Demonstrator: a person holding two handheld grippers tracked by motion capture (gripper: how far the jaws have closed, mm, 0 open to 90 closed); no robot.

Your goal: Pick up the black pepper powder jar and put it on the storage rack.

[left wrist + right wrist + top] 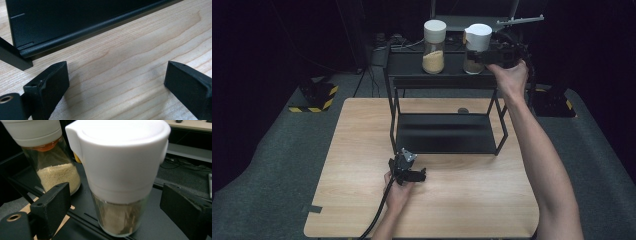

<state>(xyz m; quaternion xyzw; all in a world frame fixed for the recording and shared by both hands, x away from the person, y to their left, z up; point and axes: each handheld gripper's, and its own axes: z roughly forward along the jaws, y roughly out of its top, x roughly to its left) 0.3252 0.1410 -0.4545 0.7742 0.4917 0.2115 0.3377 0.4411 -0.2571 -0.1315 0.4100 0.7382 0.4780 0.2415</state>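
On the left, the left tool (408,172) rests low on the wooden bench (362,150) just in front of the black rack (444,132), its jaws spread wide with nothing but bare wood between them; it takes no part in the work at hand. Moving right along the rack's top shelf, the first glass jar (434,46) stands upright with a cream-white cap and a layer of pale sandy granules filling roughly its lower third. Just beside it, further right, stands the second jar (476,47), capped by a broad white lid with a pouring lip; its glass base holds a darker, brownish powder, though how full it is cannot be told through the glass. The right tool (482,56) is up at this jar, and in the right gripper view its jaws stand open on either side of the lid (122,157), clear of it, not pressing. Judging from this, both jars are placed on the top shelf and the second is set free; what seems left is only to draw the right tool back.
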